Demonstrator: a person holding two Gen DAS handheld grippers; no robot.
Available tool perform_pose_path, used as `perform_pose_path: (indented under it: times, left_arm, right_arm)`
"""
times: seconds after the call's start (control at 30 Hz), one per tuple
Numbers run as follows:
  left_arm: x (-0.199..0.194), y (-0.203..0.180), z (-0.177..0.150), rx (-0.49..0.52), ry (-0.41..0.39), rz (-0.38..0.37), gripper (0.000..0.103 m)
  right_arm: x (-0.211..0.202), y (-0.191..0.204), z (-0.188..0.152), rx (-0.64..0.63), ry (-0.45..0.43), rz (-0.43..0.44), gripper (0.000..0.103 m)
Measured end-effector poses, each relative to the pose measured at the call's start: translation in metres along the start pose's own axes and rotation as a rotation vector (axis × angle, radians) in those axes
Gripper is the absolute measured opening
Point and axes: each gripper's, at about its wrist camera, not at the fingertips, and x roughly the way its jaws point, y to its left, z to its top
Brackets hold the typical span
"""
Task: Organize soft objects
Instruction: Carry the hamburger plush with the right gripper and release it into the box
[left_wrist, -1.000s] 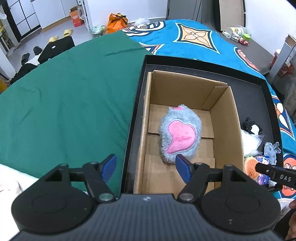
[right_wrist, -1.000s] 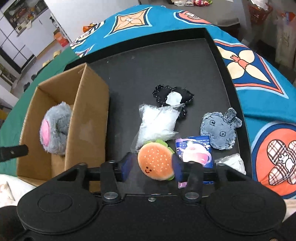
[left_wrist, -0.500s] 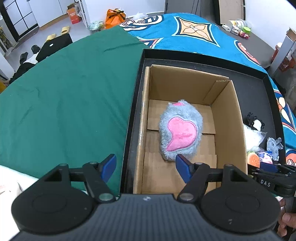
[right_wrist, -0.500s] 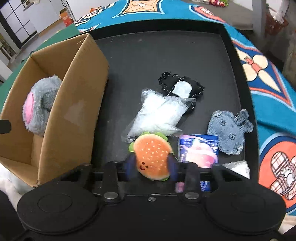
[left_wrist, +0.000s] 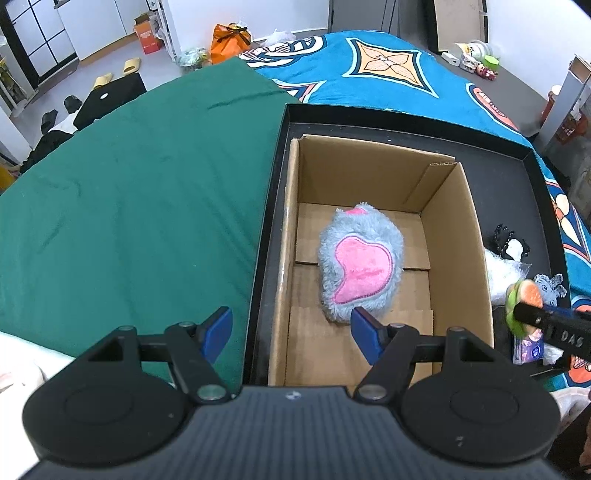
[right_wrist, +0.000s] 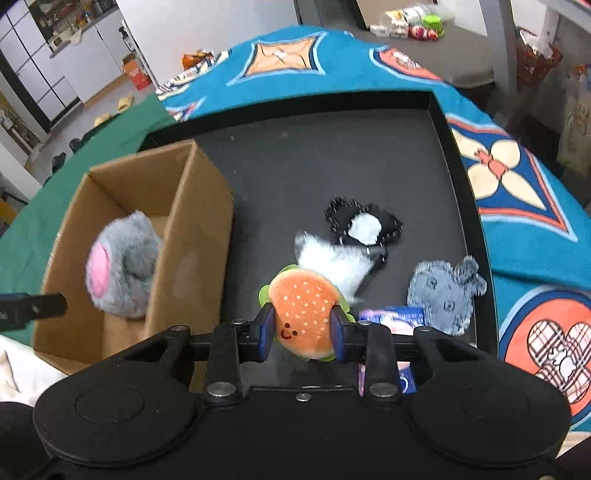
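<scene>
One grey plush toy (left_wrist: 360, 264) already lies in the cardboard box (left_wrist: 456, 236), just ahead of the left gripper (left_wrist: 291, 334), whose jaws stand wide and empty. The right gripper (right_wrist: 302, 334) is closing its jaws on the burger toy (right_wrist: 304, 310), squeezed between its pads. Beyond them, several soft things are left on the black tray (right_wrist: 332, 166).

Pale floor (left_wrist: 110, 55), white walls (left_wrist: 288, 11), orange bag (left_wrist: 231, 37), yellow slippers (left_wrist: 131, 65)

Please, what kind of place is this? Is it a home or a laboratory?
Most likely a home, perhaps a bedroom. The black tray sits on patterned blue bedding beside a green blanket; slippers lie on the floor behind.
</scene>
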Motion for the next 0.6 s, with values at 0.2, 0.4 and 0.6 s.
perform_pose_path:
  times: [0.2,0.4,0.6]
  left_arm:
    - [-0.001,0.003,-0.002,-0.013,-0.012,-0.009,0.069]
    - [-0.001,0.009,-0.003,-0.040,-0.018,-0.024,0.067]
    - [0.003,0.014,-0.003,-0.063,-0.023,-0.042,0.066]
  right_arm:
    - [-0.016,0.012,0.016,-0.020,-0.062,0.011,0.031]
    - [-0.027,0.028,0.030,-0.049,-0.105,0.034,0.031]
    - [-0.033,0.046,0.040,-0.075,-0.134,0.051,0.031]
